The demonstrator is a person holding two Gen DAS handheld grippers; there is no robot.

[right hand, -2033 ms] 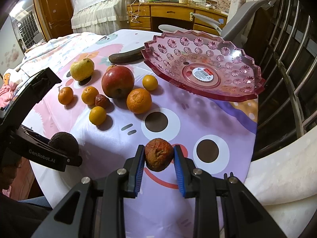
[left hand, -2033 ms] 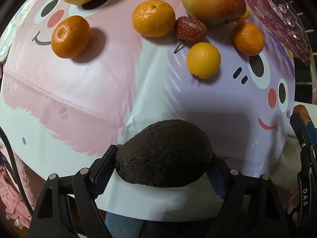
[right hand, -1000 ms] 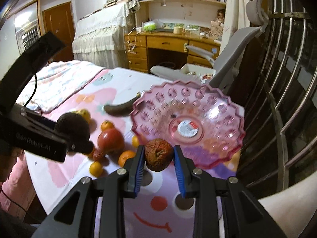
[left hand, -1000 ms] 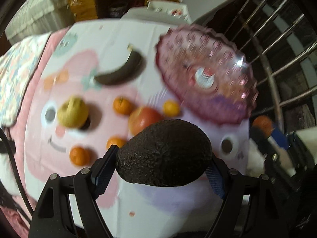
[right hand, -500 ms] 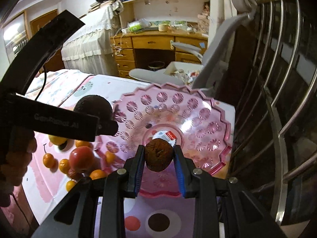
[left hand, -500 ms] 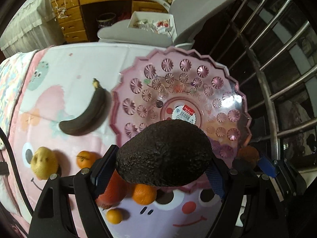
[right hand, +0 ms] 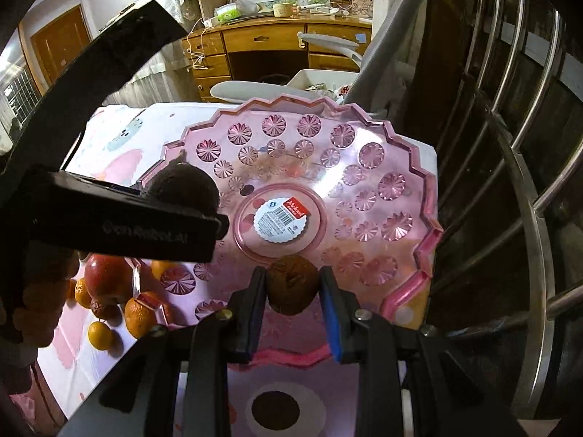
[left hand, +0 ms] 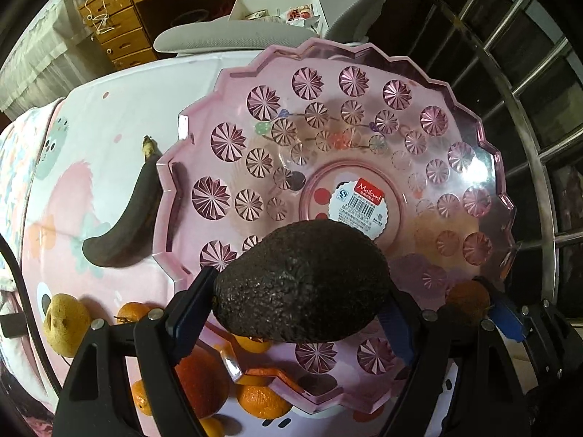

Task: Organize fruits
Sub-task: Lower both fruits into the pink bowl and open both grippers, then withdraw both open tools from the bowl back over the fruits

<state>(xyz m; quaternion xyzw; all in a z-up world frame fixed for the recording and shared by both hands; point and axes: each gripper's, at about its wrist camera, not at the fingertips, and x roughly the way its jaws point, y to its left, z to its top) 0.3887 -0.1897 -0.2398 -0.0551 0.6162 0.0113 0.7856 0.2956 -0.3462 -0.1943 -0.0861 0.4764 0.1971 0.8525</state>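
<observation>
Left wrist view: looking steeply down from close above the pink dish (left hand: 364, 83). Right wrist view: looking down more obliquely from the dish's near rim (right hand: 419, 167). Both are sharing the dish, its label (left hand: 359, 205) and the desk (right hand: 255, 47) beyond.

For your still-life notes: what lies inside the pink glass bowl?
Only a white label at the centre of the pink bowl; no fruit lies in the part that shows. The avocado and the wrinkled fruit, held in the fingers, cover its near side.
</observation>
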